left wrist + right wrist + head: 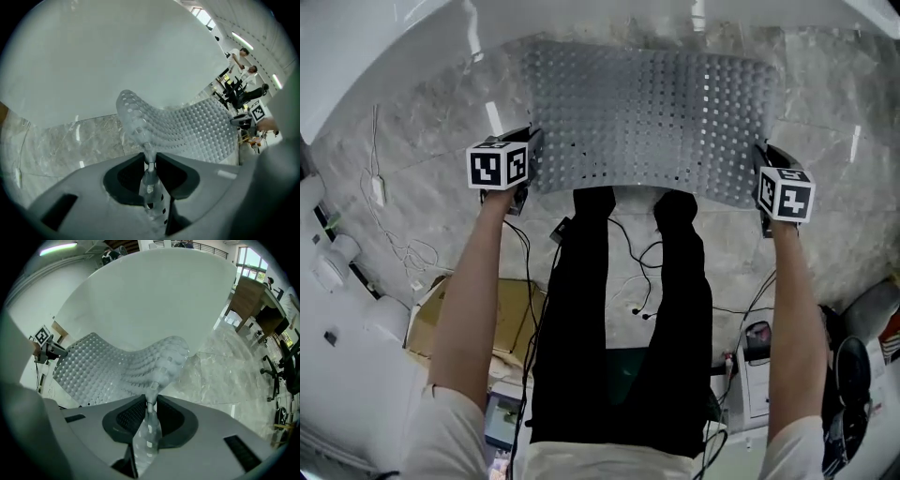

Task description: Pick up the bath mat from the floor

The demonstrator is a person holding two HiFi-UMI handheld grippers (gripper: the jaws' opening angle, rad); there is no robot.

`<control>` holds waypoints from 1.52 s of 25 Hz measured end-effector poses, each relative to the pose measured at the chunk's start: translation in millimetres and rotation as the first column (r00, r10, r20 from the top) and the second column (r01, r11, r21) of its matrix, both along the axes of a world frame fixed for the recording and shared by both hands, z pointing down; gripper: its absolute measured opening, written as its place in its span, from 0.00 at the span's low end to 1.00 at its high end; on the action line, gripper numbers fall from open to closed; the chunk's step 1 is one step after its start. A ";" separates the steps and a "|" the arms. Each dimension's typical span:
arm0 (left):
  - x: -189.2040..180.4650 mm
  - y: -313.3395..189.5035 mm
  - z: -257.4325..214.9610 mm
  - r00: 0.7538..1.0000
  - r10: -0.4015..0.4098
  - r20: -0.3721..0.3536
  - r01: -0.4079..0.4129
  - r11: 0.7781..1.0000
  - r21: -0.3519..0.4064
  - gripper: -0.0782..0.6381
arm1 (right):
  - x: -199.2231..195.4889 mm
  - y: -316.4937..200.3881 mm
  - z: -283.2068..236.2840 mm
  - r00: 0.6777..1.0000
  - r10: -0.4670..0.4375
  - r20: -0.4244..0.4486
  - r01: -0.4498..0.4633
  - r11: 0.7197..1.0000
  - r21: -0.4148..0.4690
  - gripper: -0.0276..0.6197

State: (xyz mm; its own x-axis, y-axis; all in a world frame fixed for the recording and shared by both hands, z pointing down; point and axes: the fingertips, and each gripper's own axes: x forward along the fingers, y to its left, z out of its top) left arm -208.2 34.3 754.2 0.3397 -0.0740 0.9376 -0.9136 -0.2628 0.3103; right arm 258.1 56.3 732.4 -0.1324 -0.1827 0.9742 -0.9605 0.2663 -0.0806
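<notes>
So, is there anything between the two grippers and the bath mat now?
Nothing visible does: the left gripper and the right gripper are each shut directly on an edge of the bath mat, which spans between them.

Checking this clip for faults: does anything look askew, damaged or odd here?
Nothing damaged. The bath mat sags between the left gripper and right gripper, both shut on its edges. Loose cables lie on the floor.
</notes>
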 end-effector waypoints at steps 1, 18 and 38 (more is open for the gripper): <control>-4.1 0.2 -13.1 1.000 -0.005 -0.001 0.005 1.000 0.005 0.23 | -0.9 -0.5 -14.1 1.000 0.003 0.001 -0.003 1.000 0.009 0.15; -39.4 34.6 -227.8 0.990 -0.091 -0.108 0.103 0.989 0.109 0.22 | -27.5 48.2 -220.8 0.999 0.044 0.020 -0.046 0.991 0.128 0.15; -71.2 -10.7 -525.3 0.963 -0.108 -0.248 0.228 0.819 0.527 0.20 | -32.6 -20.5 -522.1 0.998 -0.028 0.051 -0.008 0.805 0.593 0.15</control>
